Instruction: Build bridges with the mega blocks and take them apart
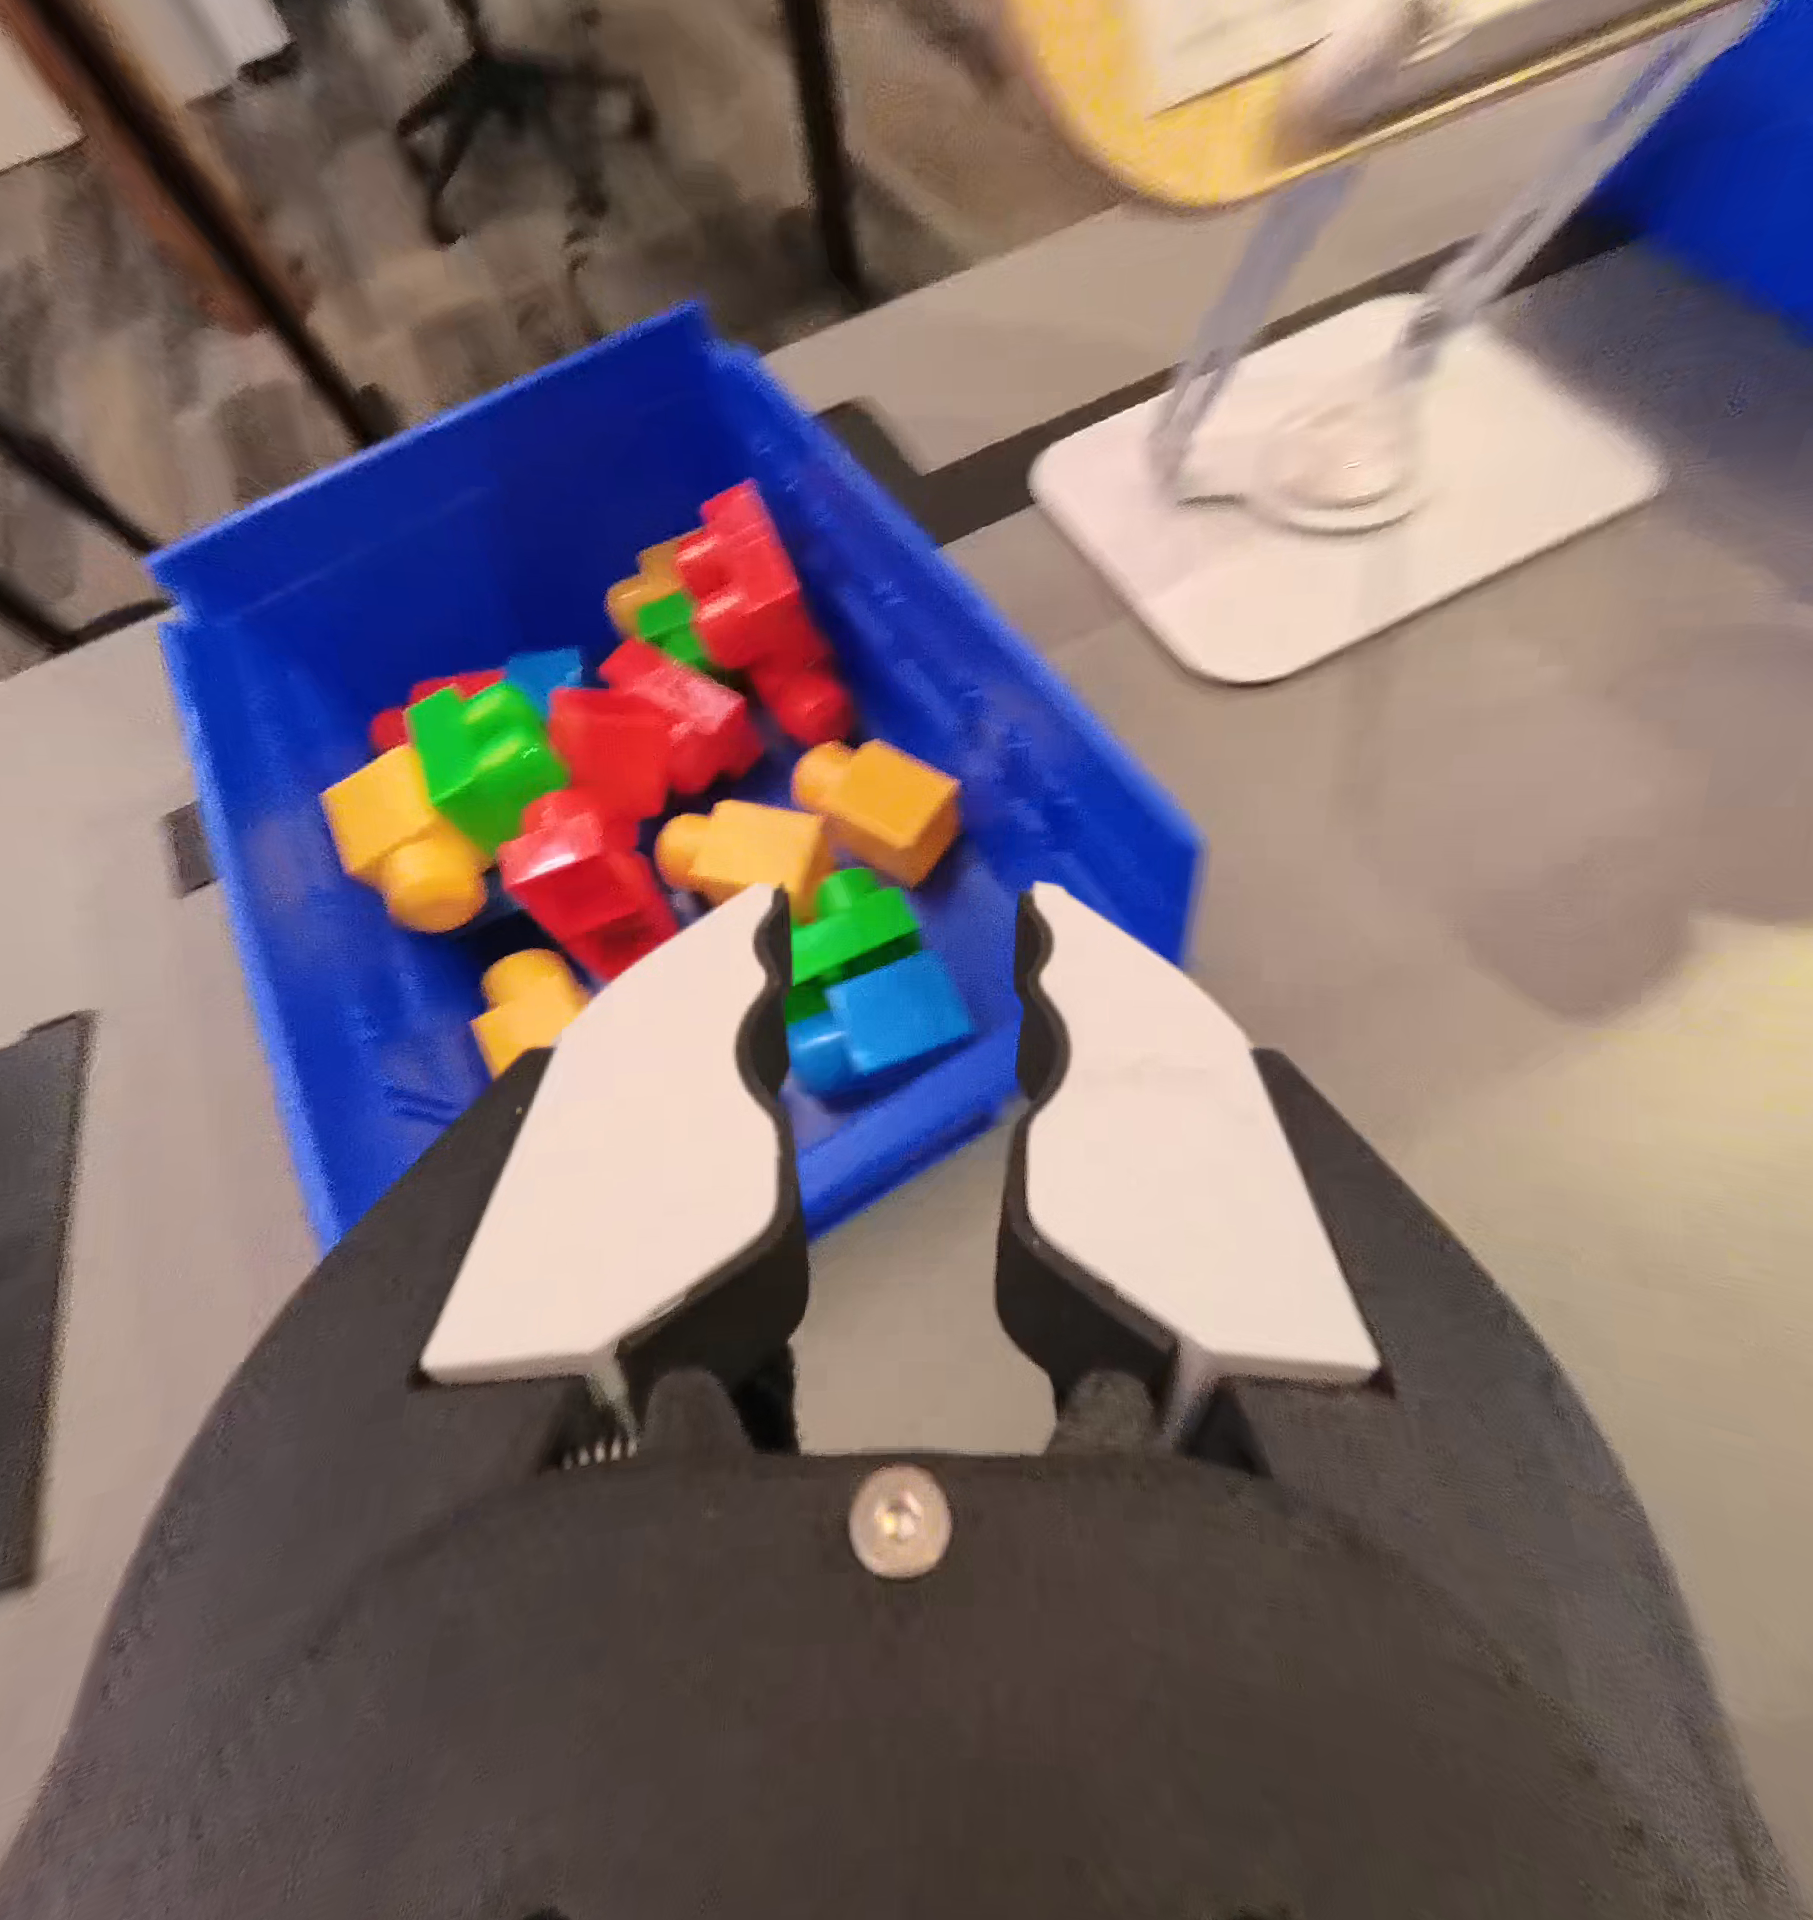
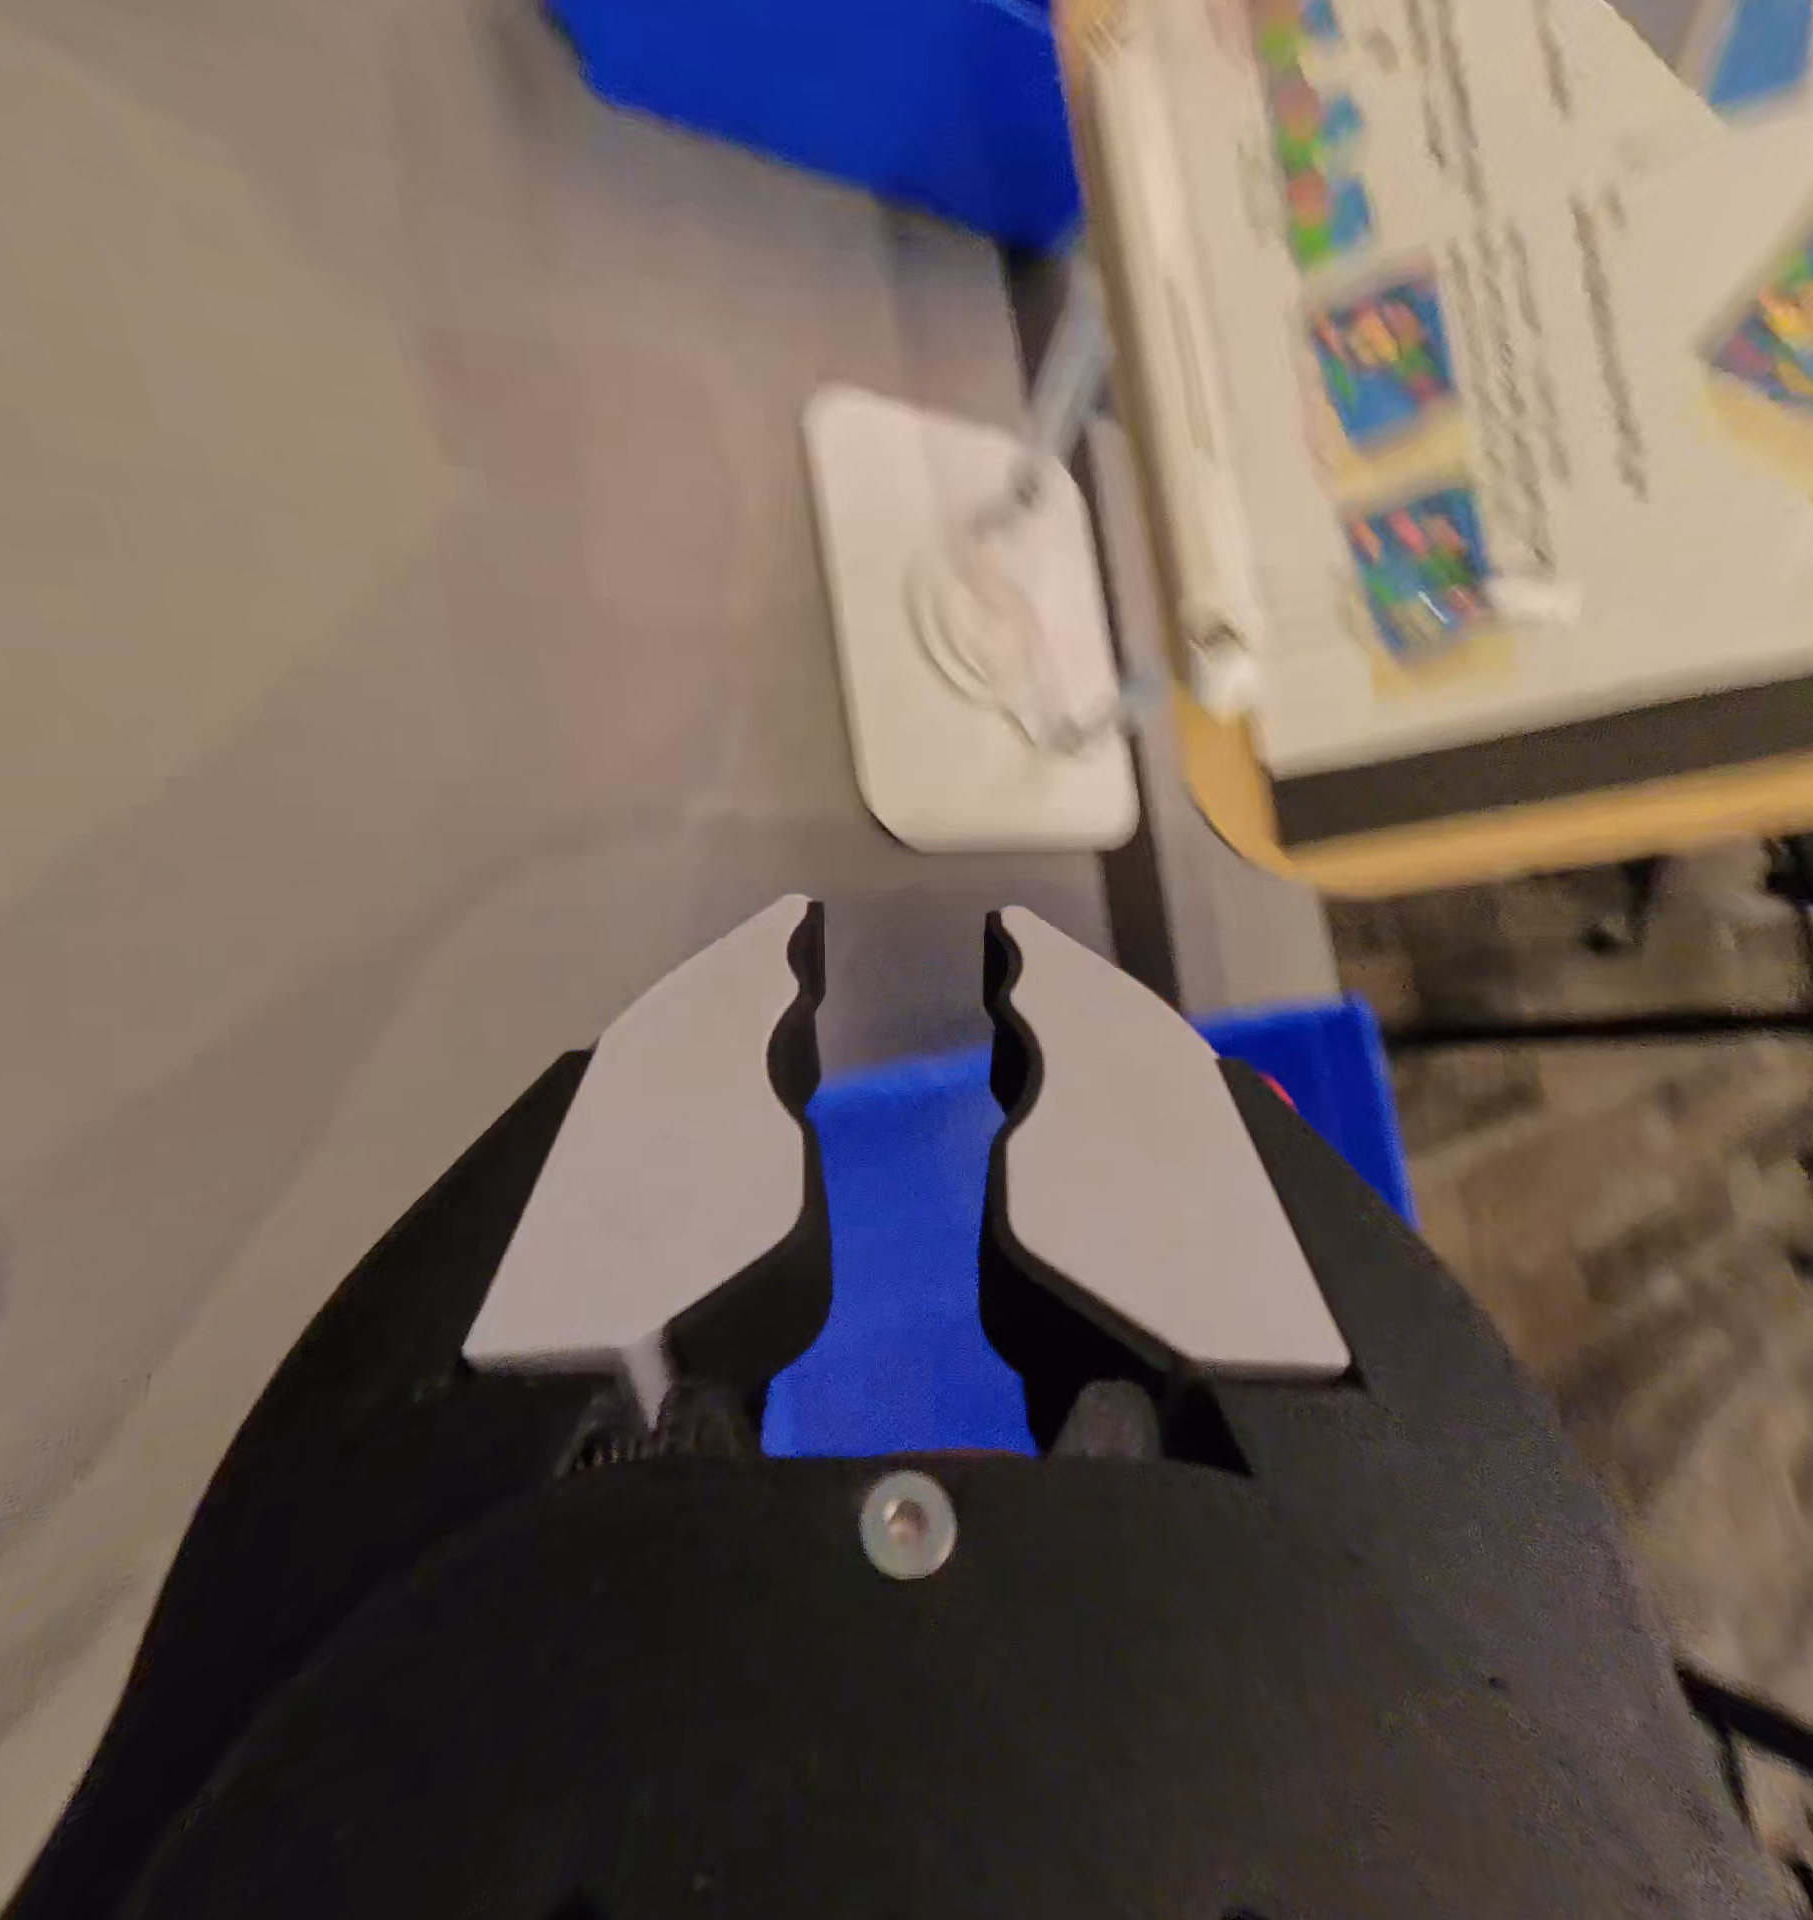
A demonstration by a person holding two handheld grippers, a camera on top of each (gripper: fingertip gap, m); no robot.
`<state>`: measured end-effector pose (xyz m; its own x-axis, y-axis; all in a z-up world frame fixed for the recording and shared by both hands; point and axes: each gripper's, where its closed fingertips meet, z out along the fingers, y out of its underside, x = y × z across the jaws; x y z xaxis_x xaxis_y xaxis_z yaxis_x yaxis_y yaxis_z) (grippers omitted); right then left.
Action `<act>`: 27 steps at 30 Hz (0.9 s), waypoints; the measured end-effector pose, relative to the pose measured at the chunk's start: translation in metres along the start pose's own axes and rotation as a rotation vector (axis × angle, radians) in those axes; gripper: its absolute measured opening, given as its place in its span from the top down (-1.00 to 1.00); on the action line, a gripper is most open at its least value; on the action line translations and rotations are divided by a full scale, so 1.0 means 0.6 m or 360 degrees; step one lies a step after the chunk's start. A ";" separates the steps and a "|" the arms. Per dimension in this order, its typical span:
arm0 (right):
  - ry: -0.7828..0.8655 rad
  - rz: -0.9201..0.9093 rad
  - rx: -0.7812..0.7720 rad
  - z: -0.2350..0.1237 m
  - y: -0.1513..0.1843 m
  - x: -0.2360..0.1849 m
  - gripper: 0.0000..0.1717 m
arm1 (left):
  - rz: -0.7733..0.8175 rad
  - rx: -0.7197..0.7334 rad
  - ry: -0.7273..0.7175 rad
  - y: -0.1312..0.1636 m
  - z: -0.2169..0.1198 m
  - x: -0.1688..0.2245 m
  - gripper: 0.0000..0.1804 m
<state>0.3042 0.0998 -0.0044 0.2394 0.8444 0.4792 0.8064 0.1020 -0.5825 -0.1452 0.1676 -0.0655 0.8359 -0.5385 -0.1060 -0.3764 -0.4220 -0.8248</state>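
Note:
A blue bin (image 1: 1037, 727) on the grey table holds several loose mega blocks: red (image 1: 590, 883), yellow (image 1: 881, 805) and green (image 1: 476, 758) ones. My left gripper (image 1: 902, 899) hovers over the bin's near end with its jaws open. A green block (image 1: 855, 935) joined to a blue block (image 1: 897, 1023) lies in the bin and shows between the fingers; the right pad stands clear of it. My right gripper (image 2: 902, 914) is open with nothing between its pads, above the table and the wall of a blue bin (image 2: 902, 1247).
A white stand base (image 1: 1338, 488) sits on the table right of the bin and carries a tilted board with picture sheets (image 2: 1504, 364). A second blue bin (image 2: 829, 94) stands farther back. The table edge and floor (image 2: 1608, 1247) lie to the right.

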 end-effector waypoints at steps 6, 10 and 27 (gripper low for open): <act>-0.0375 0.0003 0.0334 0.109 -0.119 -0.173 0.67 | -0.0046 -0.0389 -0.0263 0.029 0.101 -0.100 0.56; -0.0605 0.0053 0.0403 0.170 -0.141 -0.238 0.70 | -0.0045 -0.0674 -0.0387 0.061 0.156 -0.151 0.45; -0.0705 0.0115 0.0467 0.244 -0.136 -0.267 0.76 | -0.0140 -0.0472 -0.0327 0.035 0.162 -0.175 0.57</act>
<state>0.1209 0.0334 -0.1297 -0.0137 0.9893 0.1453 0.5962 0.1247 -0.7931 -0.2022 0.2859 -0.1257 0.9217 -0.3457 -0.1759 -0.3736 -0.6694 -0.6422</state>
